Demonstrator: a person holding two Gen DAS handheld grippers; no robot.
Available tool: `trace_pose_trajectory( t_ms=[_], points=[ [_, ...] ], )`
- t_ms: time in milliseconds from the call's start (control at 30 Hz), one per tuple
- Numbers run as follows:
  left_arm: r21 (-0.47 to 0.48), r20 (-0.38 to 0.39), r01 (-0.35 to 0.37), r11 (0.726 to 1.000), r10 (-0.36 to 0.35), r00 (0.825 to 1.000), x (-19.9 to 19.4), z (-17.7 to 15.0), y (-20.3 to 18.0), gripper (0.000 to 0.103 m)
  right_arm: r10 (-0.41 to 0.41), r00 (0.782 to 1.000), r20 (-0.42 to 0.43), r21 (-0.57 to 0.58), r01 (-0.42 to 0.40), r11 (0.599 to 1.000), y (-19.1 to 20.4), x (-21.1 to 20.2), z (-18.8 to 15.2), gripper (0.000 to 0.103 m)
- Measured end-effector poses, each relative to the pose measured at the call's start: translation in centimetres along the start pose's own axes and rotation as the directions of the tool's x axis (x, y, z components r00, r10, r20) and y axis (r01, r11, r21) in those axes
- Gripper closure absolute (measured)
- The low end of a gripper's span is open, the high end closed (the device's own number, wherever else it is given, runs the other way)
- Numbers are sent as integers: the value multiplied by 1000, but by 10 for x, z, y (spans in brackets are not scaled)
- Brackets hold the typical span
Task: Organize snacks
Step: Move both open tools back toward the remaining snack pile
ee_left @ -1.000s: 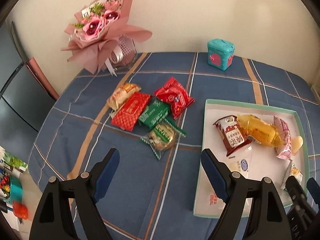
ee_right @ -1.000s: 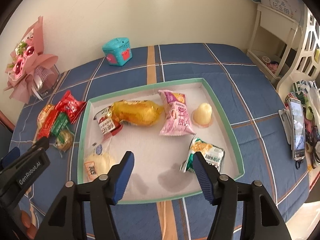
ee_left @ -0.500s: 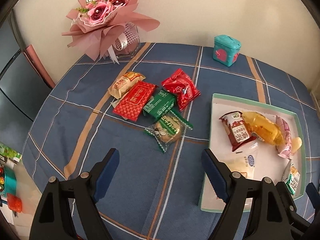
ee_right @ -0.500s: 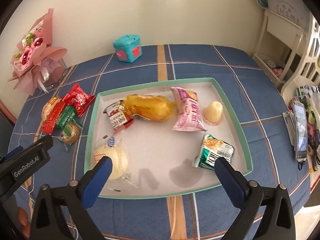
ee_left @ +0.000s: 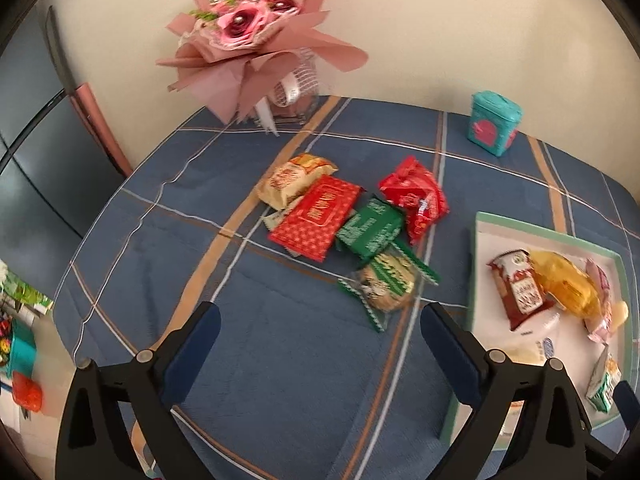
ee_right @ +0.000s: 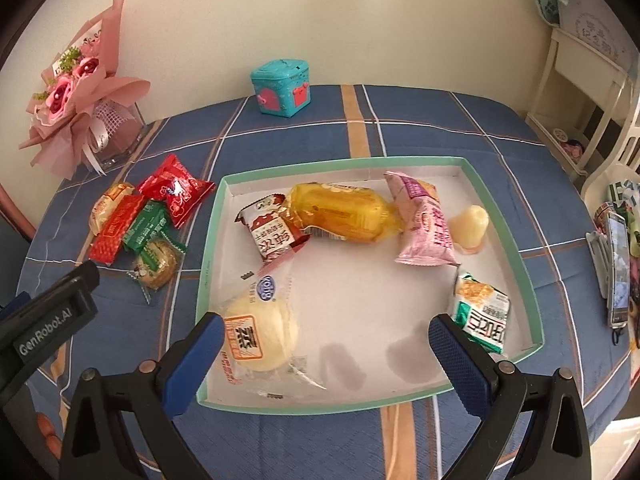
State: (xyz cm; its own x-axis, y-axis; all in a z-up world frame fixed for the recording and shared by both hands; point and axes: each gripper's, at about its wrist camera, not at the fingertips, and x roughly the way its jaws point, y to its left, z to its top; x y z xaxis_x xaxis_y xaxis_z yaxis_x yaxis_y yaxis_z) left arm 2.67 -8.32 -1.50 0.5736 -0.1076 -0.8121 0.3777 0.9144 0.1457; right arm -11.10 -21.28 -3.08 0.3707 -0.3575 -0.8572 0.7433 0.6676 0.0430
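Note:
A green-rimmed white tray [ee_right: 532, 304] [ee_left: 480, 264] holds several snacks: a white bun pack [ee_right: 256, 336], a yellow pack [ee_right: 344, 212], a pink pack [ee_right: 426, 220], a jelly cup [ee_right: 470, 226] and a green-white pack [ee_right: 482, 312]. Left of the tray lies a loose pile on the cloth: a round cookie pack [ee_left: 386, 284], a green pack [ee_left: 370, 230], a red flat pack [ee_left: 316, 216], a red pouch [ee_left: 416, 196] and a beige pack [ee_left: 292, 178]. My left gripper [ee_left: 316, 344] is open and empty, just short of the cookie pack. My right gripper [ee_right: 326, 356] is open and empty over the tray's near edge.
A pink bouquet [ee_left: 256, 44] in a glass vase stands at the back left. A teal tin [ee_left: 494, 124] stands at the back by the wall. A phone [ee_right: 618, 268] lies at the table's right edge. A white shelf [ee_right: 584, 80] stands to the right.
My left gripper has moved forward and left toward the loose pile. My right gripper's fingers opened wide half a second ago and have since narrowed a little; it holds nothing.

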Motion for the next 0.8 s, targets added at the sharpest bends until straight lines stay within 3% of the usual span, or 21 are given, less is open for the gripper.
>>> trace_pose_trajectory(
  t_ms=[300,800],
  points=[
    [-75,3,-43,996,43,999,11,6,27,3,23,997,67,-15,-22,1000,22,-5,5,0],
    [-189,-54,-93,978,84,995,29,12,77,2,151,988,44,-67,-148,987,71,0,4,0]
  ],
)
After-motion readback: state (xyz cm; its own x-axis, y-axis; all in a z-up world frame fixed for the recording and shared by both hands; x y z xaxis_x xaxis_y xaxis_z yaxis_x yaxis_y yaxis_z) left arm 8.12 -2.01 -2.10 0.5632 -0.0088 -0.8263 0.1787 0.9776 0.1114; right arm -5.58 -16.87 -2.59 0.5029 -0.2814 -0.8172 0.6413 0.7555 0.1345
